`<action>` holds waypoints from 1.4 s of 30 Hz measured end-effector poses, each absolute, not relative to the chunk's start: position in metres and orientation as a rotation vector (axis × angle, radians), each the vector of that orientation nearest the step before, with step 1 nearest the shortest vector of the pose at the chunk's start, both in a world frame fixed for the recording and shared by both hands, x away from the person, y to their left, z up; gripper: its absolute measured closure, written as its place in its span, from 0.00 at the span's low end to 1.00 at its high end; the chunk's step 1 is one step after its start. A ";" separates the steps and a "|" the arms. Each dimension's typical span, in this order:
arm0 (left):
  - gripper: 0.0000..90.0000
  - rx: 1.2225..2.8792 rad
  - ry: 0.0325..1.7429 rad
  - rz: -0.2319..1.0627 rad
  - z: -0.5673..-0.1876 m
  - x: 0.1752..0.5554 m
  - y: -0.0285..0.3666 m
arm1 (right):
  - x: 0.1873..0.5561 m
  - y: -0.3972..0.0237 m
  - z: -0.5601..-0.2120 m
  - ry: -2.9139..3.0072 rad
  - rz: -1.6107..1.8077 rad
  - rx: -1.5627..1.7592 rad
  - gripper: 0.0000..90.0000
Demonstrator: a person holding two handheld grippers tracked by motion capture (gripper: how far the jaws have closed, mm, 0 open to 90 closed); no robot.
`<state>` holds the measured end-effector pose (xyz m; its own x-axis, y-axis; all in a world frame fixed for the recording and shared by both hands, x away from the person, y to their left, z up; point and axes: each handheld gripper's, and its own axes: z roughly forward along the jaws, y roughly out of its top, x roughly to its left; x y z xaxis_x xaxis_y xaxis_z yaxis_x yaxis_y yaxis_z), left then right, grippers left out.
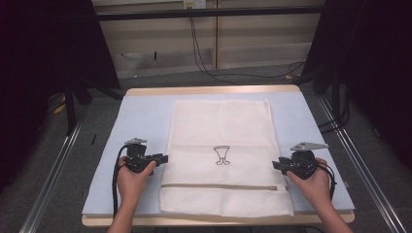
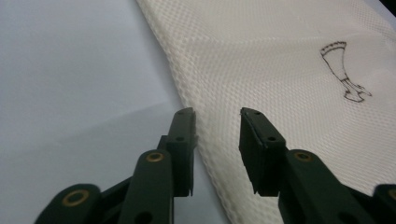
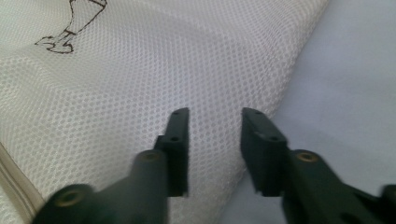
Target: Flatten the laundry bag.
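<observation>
On the table (image 1: 145,104), both my grippers, left (image 1: 163,158) and right (image 1: 276,165), straddle the mesh bag's (image 1: 221,131) side edges, jaws released, ready to pinch.

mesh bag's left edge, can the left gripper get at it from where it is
Probably yes: the left gripper has open jaws astride the near left edge of the mesh bag, which lies flat on the blue mat with nothing between.

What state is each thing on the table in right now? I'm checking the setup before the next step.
mesh laundry bag: flat, spread out on the table, zipper closed.
blue mat: flat under the bag.
left gripper: open, jaws astride the bag's left edge, not pressing on it.
right gripper: open, over the bag's right edge, gripping nothing.
</observation>
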<state>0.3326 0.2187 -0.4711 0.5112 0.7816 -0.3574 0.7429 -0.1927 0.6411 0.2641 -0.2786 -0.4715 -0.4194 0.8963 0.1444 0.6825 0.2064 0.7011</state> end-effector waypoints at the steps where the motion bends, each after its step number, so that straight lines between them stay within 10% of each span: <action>1: 0.70 1.980 1.252 0.071 -0.471 0.331 0.218 | 0.264 -0.278 -0.473 2.192 1.032 1.503 0.61; 12: 0.71 2.059 1.254 0.091 -0.472 0.323 0.208 | 0.258 -0.287 -0.471 2.175 0.992 1.492 0.64; 20: 0.96 2.097 1.239 0.083 -0.470 0.325 0.204 | 0.265 -0.275 -0.474 2.205 0.931 1.468 0.96; 42: 0.98 2.039 1.296 0.105 -0.467 0.325 0.223 | 0.279 -0.271 -0.467 2.152 1.019 1.420 0.97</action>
<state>0.3252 0.2232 -0.4672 0.4942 0.8194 -0.2904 0.7618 -0.2472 0.5989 0.2787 -0.2705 -0.4667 -0.4256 0.9010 0.0838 0.6359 0.2319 0.7361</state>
